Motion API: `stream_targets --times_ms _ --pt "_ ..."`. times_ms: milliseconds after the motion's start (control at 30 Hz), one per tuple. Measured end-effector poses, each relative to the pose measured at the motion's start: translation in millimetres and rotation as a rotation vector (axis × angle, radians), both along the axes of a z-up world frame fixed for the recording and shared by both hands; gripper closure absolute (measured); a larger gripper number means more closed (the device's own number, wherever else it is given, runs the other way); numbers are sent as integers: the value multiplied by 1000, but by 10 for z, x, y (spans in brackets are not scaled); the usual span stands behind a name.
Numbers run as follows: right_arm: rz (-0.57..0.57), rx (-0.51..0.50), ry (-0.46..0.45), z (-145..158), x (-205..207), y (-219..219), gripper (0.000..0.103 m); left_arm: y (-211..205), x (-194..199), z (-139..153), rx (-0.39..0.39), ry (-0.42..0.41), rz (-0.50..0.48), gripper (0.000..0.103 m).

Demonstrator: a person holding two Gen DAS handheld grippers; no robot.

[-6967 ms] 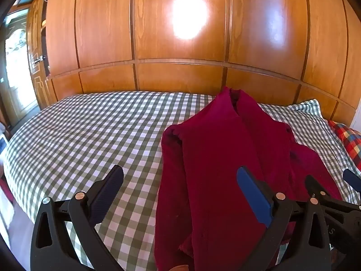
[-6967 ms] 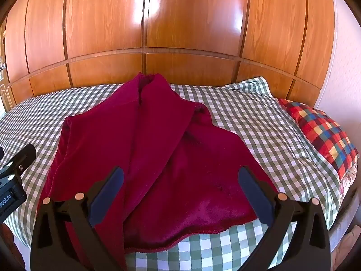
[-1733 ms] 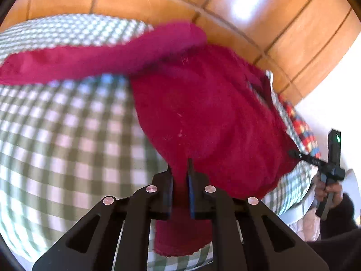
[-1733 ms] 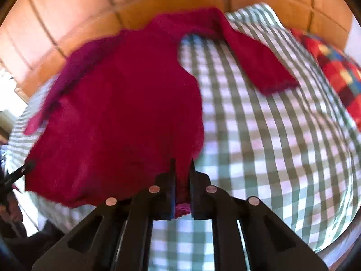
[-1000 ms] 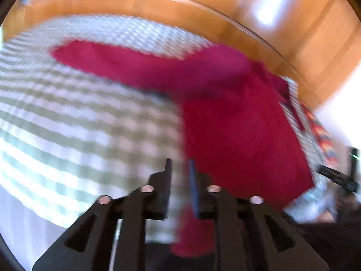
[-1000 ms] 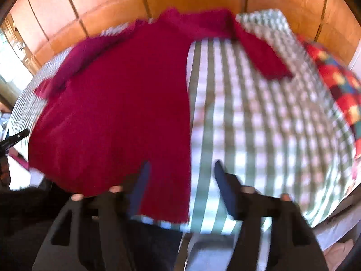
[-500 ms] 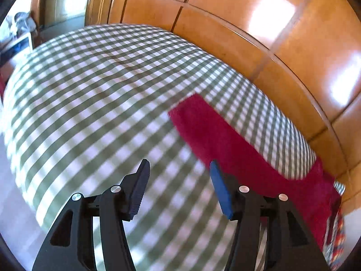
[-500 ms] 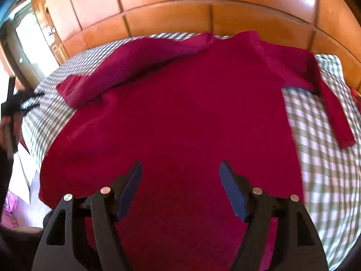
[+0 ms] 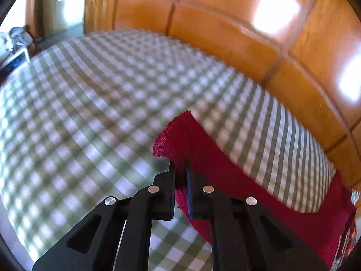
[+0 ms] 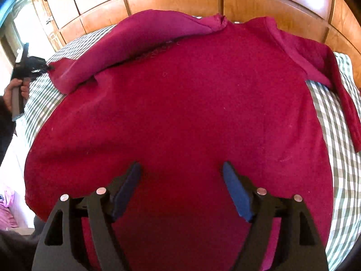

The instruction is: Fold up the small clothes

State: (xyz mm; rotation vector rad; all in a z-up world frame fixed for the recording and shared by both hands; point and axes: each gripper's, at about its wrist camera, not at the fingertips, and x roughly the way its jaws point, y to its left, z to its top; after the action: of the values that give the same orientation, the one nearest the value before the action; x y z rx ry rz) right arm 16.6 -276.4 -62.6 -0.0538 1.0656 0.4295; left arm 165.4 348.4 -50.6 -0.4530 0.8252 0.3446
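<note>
A dark red long-sleeved sweater [image 10: 191,103] lies spread flat on the checked bed [image 10: 338,135], collar toward the wooden wall. My left gripper [image 9: 179,171] is shut on the cuff of its left sleeve [image 9: 178,135], which runs back to the right across the bed. In the right wrist view the left gripper [image 10: 44,67] shows at the far left, holding that sleeve's end [image 10: 67,76]. My right gripper [image 10: 181,174] is open and empty, just above the sweater's lower body. The right sleeve [image 10: 347,103] lies along the right side.
A wooden panelled wall [image 9: 225,36] runs behind the bed. A red-and-blue plaid pillow [image 9: 345,244] peeks at the far right. A doorway [image 9: 65,2] and floor clutter are at the far left. Bare checked bedcover [image 9: 79,113] stretches left of the sleeve.
Both grippers let go of the sweater's hem. My left gripper swung to the left sleeve and shut on its cuff. My right gripper stays open over the body.
</note>
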Motion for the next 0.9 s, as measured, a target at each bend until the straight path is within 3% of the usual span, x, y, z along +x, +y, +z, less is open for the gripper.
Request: stream_targets --times_ms 100,200,300,367,400,433,467,567,667,733,800,833,900 --pt "0 8 -3 -8 -13 -14 26 404 -145 323 32 -62 147 96" --pt "-3 20 -6 -16 -20 -33 26 695 -223 488 91 -66 250 97" --pt "-6 17 -7 -29 -22 -45 24 920 -195 483 91 -33 305 97" --pt "-6 14 -6 -24 -23 -47 24 944 -86 365 41 8 269 96" --pt "-8 15 -4 -22 -24 -53 24 925 -21 300 36 52 251 84" --pt "-9 16 -4 -23 -24 -59 24 865 29 233 51 112 240 66" --pt "-9 16 -3 -22 -19 -51 24 816 14 219 58 121 240 59" --pt "-8 17 -5 1 -45 -68 24 612 -185 288 67 47 227 55" --pt "-10 26 -8 9 -45 -68 24 274 -416 340 40 -9 111 55" --pt "-17 31 -15 36 -38 -101 25 -129 -627 357 16 -51 -66 55" --pt "-50 32 -37 95 -32 -194 25 -546 -791 320 17 -51 -217 55" --pt "-85 33 -56 150 -21 -308 25 -859 -939 274 -3 -48 -340 55" --pt "-147 31 -76 221 7 -510 25 -1239 -1093 183 -39 -40 -469 55"
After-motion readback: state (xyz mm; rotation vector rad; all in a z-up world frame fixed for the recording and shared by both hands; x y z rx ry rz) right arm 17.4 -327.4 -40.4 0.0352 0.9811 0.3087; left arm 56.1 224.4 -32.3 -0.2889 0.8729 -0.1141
